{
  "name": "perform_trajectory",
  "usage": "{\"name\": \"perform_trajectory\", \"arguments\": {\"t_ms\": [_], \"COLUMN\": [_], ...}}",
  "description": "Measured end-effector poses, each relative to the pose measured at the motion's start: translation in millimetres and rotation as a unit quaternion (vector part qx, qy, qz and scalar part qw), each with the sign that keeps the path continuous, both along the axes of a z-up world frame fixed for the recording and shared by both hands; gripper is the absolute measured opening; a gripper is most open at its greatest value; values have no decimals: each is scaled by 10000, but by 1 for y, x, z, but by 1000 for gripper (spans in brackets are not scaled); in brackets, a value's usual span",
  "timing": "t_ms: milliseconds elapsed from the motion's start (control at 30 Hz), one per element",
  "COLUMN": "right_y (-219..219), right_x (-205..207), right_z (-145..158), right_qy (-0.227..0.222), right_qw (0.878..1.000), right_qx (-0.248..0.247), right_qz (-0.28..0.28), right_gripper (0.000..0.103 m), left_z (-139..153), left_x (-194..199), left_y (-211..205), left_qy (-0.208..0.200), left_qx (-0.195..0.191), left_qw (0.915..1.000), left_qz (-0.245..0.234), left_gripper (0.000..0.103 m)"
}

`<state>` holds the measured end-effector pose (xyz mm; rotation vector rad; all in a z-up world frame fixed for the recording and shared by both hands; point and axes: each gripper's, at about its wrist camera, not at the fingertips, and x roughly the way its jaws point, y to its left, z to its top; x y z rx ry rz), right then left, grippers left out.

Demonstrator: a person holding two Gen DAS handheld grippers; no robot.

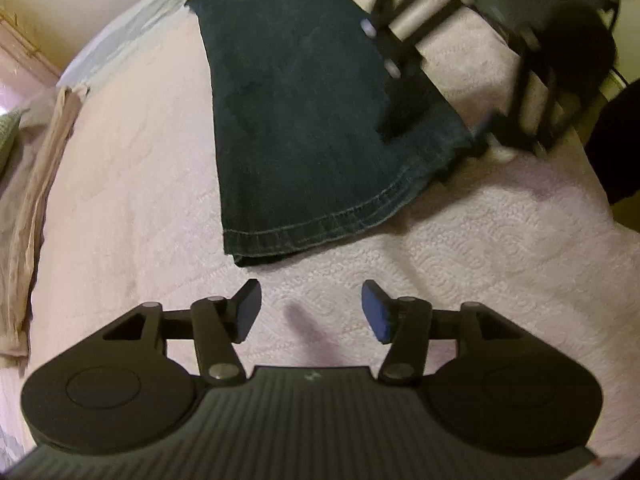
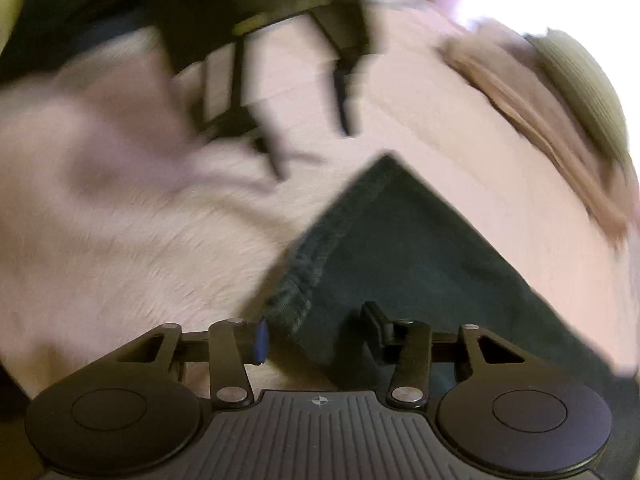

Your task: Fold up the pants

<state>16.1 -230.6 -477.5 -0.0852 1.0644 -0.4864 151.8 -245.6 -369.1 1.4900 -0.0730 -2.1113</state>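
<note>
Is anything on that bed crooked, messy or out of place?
Nothing looks damaged or spilled. The dark jeans lie at a slant across the pink bedspread, hem end nearest the left tool. Crumpled beige fabric is bunched along the bed's edge. The right wrist view is too blurred to judge more.

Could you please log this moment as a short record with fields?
surface: pale quilted bedspread
garment: dark denim pants, lying flat on the bedspread, stitched hem toward the left camera
left hand-held gripper: open, above bare bedspread, short of the hem
right hand-held gripper: open, over a pants edge, pads not pressing the cloth
nearby: tan cloth at the bed's side
fold: not yet begun
</note>
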Motion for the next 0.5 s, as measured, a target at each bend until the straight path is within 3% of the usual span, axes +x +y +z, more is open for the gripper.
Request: {"name": "perform_trajectory", "arguments": {"t_ms": [200, 300, 500], "right_y": [-56, -72, -65], "right_x": [-23, -25, -23], "right_z": [32, 31, 23], "right_qy": [-695, -716, -546], "right_qw": [9863, 9841, 9885], "right_qx": [467, 504, 508], "right_qz": [-1419, -1545, -1318], "right_gripper": [43, 43, 43], "left_z": [4, -2, -26], "left_x": [-3, -10, -16], "left_y": [-1, -6, -23], "left_qy": [125, 96, 96], "left_qx": [-380, -476, -219], "left_qw": [9985, 9971, 9960], "left_qz": [-383, -594, -857], "left_gripper": [65, 65, 65]}}
